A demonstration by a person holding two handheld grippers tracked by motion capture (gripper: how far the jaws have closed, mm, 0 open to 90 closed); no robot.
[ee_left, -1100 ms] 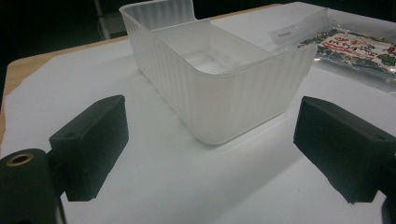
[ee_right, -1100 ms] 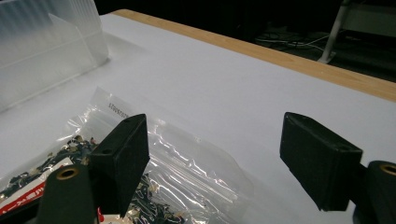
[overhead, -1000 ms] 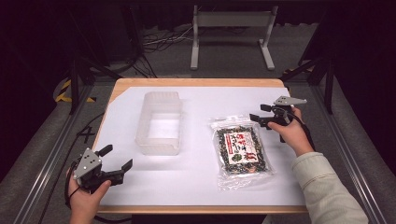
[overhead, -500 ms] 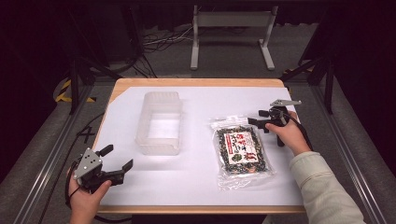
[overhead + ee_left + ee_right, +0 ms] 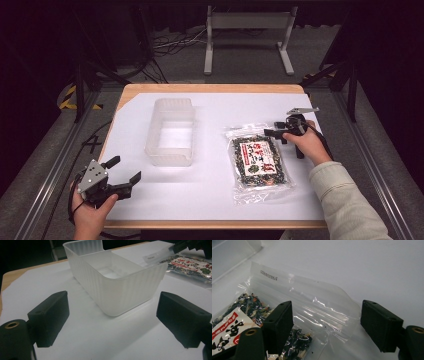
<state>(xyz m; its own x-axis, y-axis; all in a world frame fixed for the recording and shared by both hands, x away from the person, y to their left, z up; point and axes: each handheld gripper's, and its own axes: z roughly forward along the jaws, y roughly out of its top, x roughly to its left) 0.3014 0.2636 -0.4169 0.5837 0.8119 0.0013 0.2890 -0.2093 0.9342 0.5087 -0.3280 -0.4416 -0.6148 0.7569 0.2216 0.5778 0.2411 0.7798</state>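
Looking down from the high view, a clear bag (image 5: 257,162) of dark dried food with a red-and-white label lies flat on the white table (image 5: 200,200), right of centre. Its long axis runs from the far side toward the person, leaning slightly rightward at the near end, and its clear sealed top edge points away from the person. The right gripper (image 5: 277,134) sits at that far right corner of the bag, held low by the right hand (image 5: 307,145). Its jaws have just been closing a little, yet stand wide. Well apart to the left, an empty frosted plastic tub (image 5: 170,131) stands with its long axis also running away from the person. The left gripper (image 5: 125,175) hovers near the table's near left corner, jaws apart and holding nothing.

From the left gripper view, the tub (image 5: 117,280) stands ahead between the spread jaws, its near wall ribbed, a detail lost from above. The bag (image 5: 192,263) shows at the upper right behind it.

From the right gripper view, the bag's clear top strip (image 5: 312,300) lies between the wide jaws, with a printed code along its edge. The left jaw rests over the dark contents, the right jaw over bare table; neither pad presses on the plastic.
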